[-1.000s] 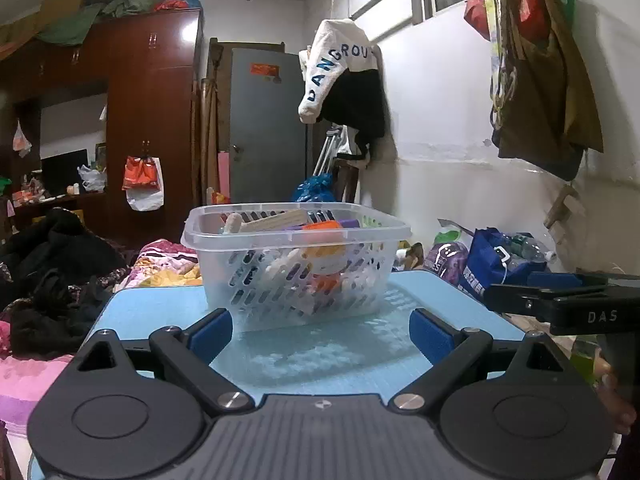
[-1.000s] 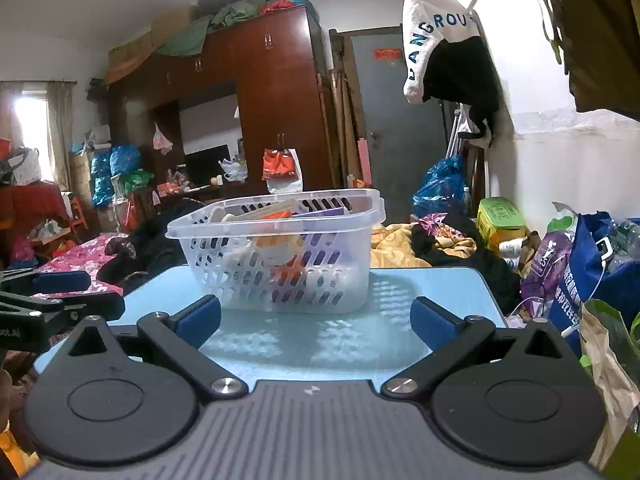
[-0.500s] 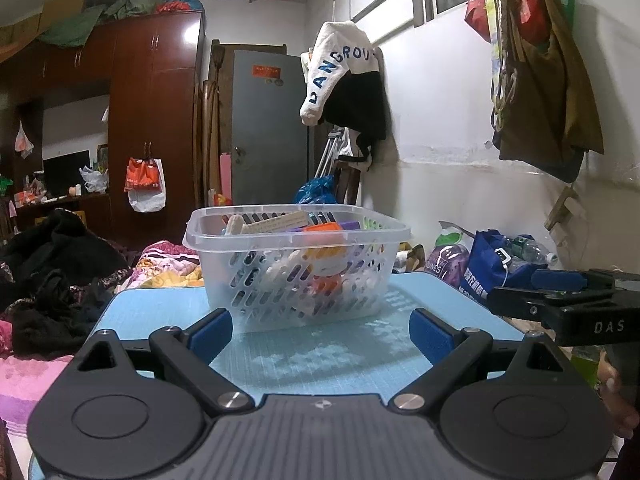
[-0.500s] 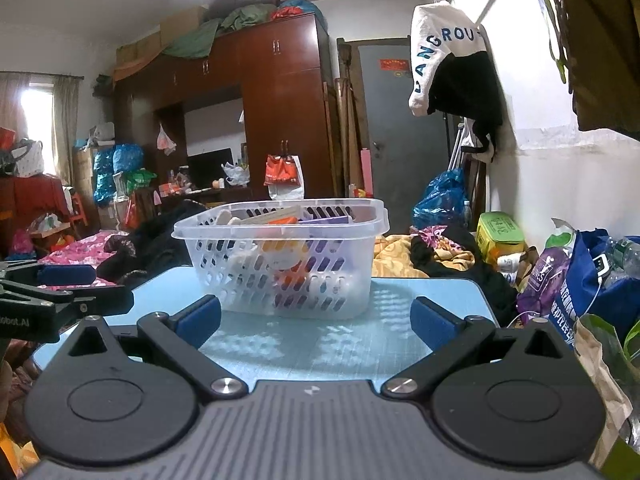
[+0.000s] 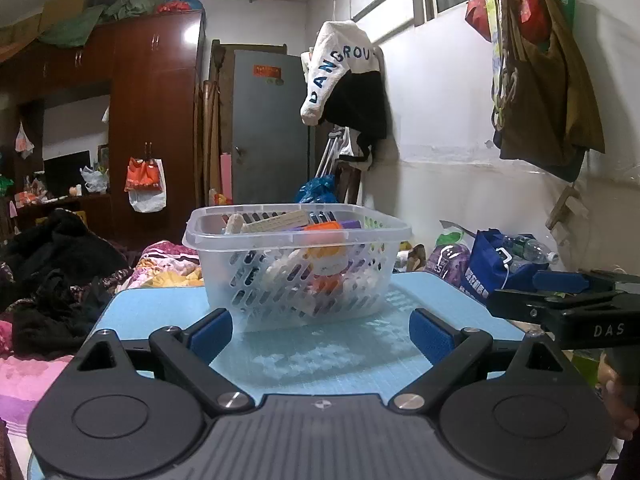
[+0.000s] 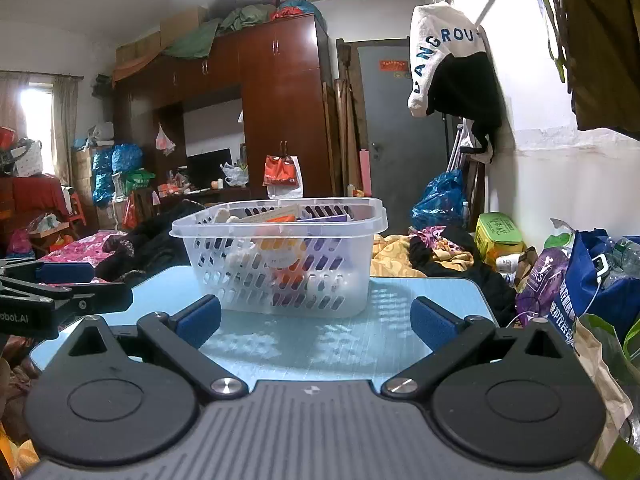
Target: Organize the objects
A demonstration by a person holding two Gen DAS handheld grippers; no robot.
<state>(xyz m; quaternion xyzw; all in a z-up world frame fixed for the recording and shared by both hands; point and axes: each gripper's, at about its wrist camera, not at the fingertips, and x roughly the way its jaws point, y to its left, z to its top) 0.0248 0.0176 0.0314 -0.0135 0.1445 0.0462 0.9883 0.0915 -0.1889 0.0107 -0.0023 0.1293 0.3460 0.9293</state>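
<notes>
Blue table (image 5: pixel 280 356), both tongs (image 5: pixel 320 330) (image 6: pixel 316 320) wide apart, empty, short of basket (image 5: pixel 296 264).

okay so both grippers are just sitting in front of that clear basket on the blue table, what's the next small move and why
Probably ease the left gripper forward toward the clear basket. Both it and the right gripper are open and empty, short of the basket, which stands alone on the blue table with the orange and purple items already inside. Which item to take first I cannot tell.
</notes>
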